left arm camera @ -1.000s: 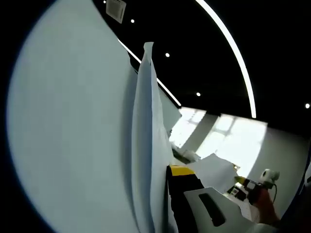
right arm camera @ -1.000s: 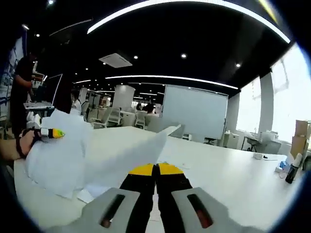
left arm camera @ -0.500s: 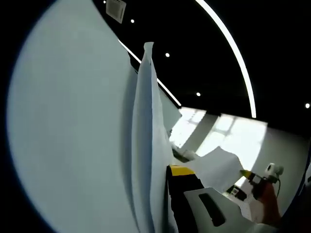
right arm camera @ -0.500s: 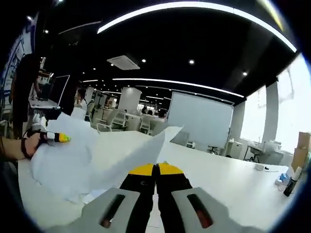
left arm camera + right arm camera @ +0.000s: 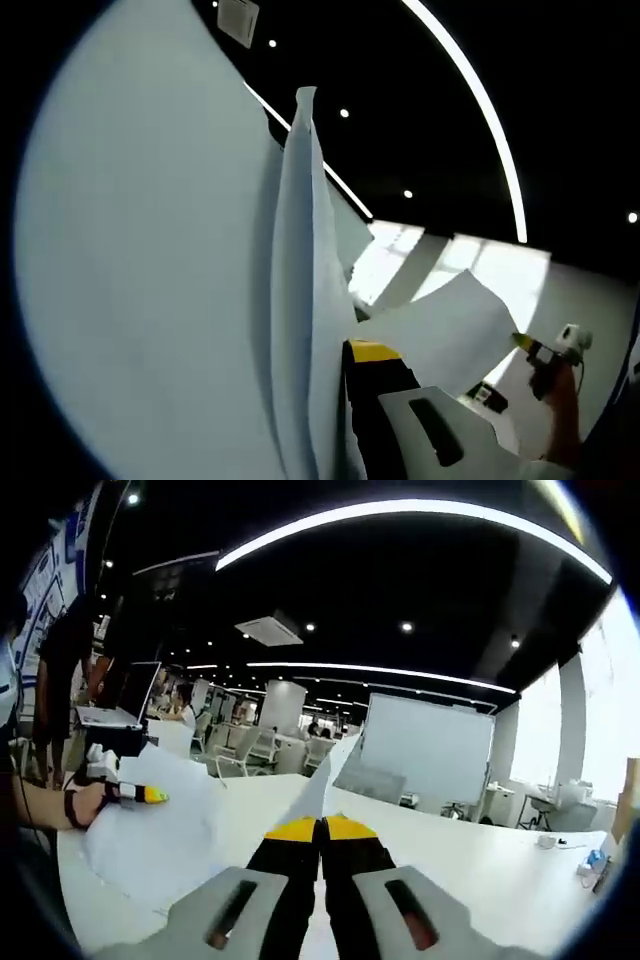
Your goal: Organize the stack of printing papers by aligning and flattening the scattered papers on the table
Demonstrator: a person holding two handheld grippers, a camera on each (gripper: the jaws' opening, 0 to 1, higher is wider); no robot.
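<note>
- White printing papers (image 5: 190,830) are lifted above the white table (image 5: 480,870), held between both grippers.
- The right gripper (image 5: 322,830) has its yellow-tipped jaws pressed together, pinching a sheet's edge.
- The left gripper (image 5: 345,352) clamps the papers, which rise edge-on beside its jaw.
- A person's hand (image 5: 85,802) grips the left gripper, forearm level.
</note>
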